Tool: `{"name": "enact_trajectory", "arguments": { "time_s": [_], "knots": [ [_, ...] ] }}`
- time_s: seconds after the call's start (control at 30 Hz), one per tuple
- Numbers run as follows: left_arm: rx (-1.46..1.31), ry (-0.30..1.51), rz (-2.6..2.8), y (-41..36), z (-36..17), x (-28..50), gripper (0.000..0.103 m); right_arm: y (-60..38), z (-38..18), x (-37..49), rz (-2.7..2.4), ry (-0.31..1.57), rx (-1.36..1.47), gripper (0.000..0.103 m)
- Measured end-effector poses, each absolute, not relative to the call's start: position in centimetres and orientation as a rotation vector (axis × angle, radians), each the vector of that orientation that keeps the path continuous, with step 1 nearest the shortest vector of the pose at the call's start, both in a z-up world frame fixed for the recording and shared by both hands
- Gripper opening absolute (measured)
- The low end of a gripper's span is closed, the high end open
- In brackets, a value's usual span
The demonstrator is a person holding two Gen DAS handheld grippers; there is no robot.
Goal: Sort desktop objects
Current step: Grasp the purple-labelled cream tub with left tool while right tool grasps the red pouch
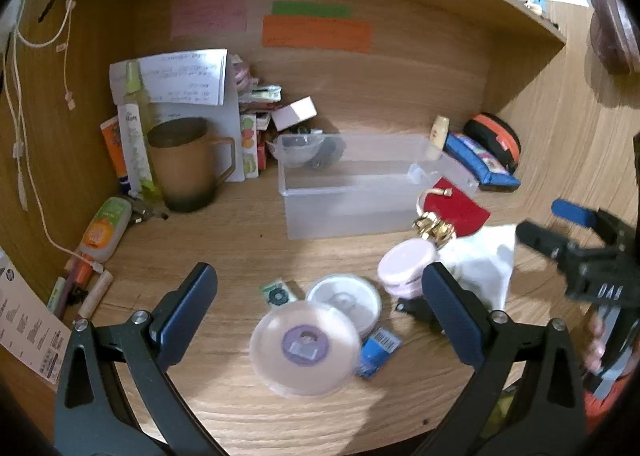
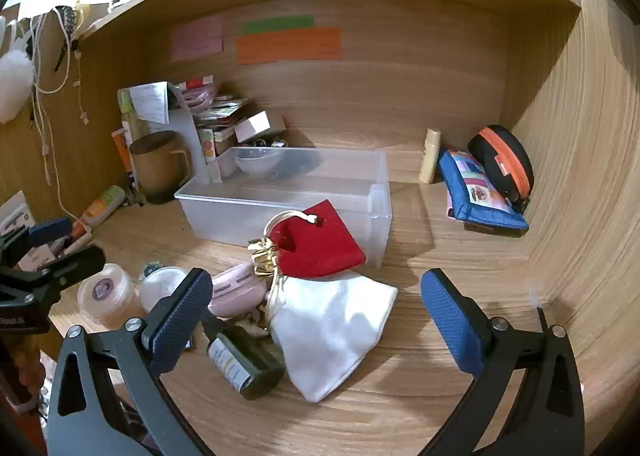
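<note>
A clear plastic bin (image 1: 352, 192) (image 2: 224, 216) stands mid-desk, holding a small clear bowl (image 2: 256, 162). In front of it lie a red pouch (image 2: 320, 244) (image 1: 460, 208), a white cloth pouch (image 2: 332, 332) (image 1: 484, 264), a gold pouch (image 2: 262, 254), a pink round case (image 1: 406, 266) (image 2: 236, 292), two round clear jars (image 1: 306, 348) (image 1: 346, 298) and a dark dropper bottle (image 2: 244, 360). My left gripper (image 1: 320, 320) hangs open above the jars. My right gripper (image 2: 318, 320) hangs open over the white pouch and the bottle. Nothing is held.
A brown mug (image 1: 188, 164), tubes, papers and small boxes crowd the back left corner. A blue zip pouch (image 2: 480, 192) and a black-and-orange case (image 2: 504, 160) lean at the back right wall. Wooden walls close in both sides. Small packets (image 1: 378, 352) lie near the jars.
</note>
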State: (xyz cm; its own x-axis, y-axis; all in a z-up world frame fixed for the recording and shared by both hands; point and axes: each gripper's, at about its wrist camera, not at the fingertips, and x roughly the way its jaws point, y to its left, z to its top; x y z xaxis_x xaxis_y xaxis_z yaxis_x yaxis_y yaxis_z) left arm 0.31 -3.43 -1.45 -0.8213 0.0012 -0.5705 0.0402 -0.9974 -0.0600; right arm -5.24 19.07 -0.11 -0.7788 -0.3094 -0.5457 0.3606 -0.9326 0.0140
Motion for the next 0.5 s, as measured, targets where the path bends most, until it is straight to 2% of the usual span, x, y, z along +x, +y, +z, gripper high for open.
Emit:
{"name": "enact_trajectory", "arguments": {
  "time_s": [0.5],
  "knots": [
    [1.150, 0.200, -2.899, -5.9, -7.2, 0.7, 0.103, 19.2, -1.2, -9.9, -2.610, 0.134, 0.918, 0.103]
  ]
}}
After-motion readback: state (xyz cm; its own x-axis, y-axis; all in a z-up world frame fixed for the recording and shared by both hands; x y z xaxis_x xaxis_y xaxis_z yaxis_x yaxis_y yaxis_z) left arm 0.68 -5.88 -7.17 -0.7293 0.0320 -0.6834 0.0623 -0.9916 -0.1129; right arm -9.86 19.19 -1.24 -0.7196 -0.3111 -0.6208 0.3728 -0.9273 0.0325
